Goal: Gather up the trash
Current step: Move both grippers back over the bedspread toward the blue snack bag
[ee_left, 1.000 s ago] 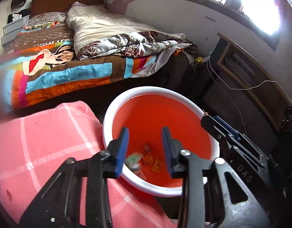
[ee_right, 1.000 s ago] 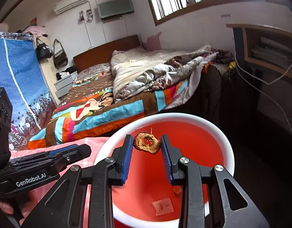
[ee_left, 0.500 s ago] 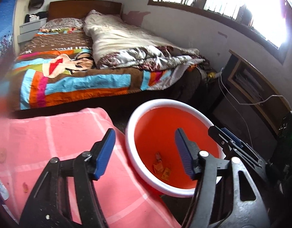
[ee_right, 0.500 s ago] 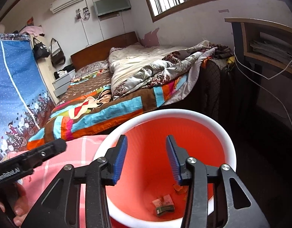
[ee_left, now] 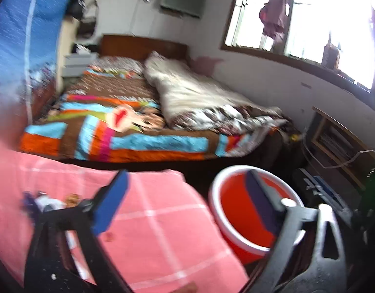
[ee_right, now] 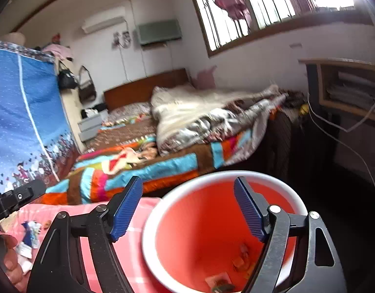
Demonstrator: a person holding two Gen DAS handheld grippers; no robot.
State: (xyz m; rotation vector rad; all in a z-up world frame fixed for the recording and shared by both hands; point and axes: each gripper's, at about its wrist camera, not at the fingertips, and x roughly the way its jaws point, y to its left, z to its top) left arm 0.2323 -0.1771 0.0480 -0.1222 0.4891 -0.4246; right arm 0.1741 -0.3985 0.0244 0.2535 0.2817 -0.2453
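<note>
One orange bin, two grippers apart

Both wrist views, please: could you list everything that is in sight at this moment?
bin: one, red inside with a white rim, on the floor beside the pink cloth
scraps in the bin: several, orange and tan, on its bottom
pink cloth: one, pink with white checks, left of the bin
litter on the cloth: a few pieces, white and blue, at its left part
bed: one, striped patchwork cover, behind the cloth
quilt: one, cream, bunched on the bed
shelf: one, wooden, under the window
left gripper: fingers blue, wide open, empty
right gripper: fingers blue, just been opening, nothing between them, over the bin
</note>
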